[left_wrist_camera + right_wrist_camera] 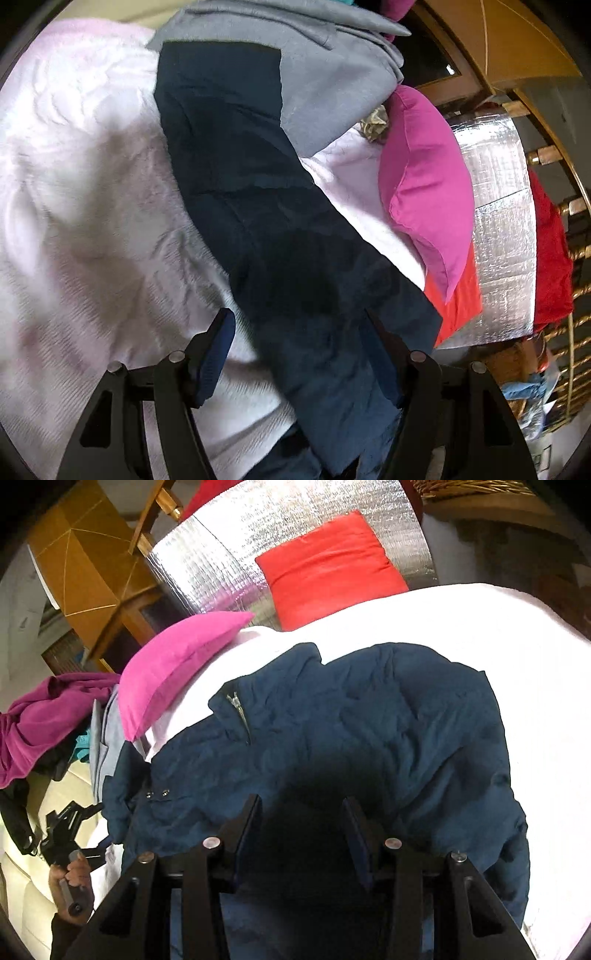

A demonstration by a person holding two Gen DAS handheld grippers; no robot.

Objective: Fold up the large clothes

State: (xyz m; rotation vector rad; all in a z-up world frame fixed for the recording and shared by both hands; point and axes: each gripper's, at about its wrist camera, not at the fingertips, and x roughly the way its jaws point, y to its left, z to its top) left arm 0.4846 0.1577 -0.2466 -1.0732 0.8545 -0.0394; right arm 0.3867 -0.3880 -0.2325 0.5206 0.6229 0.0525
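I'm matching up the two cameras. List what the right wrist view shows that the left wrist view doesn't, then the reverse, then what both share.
Right wrist only: the navy jacket's zipper and snaps, a hand holding the left gripper, and the whole red cushion.

Left wrist only: a grey garment lying beyond the jacket, partly under it.

Both: the navy jacket, the white bedspread, the pink pillow and the silver foil sheet.
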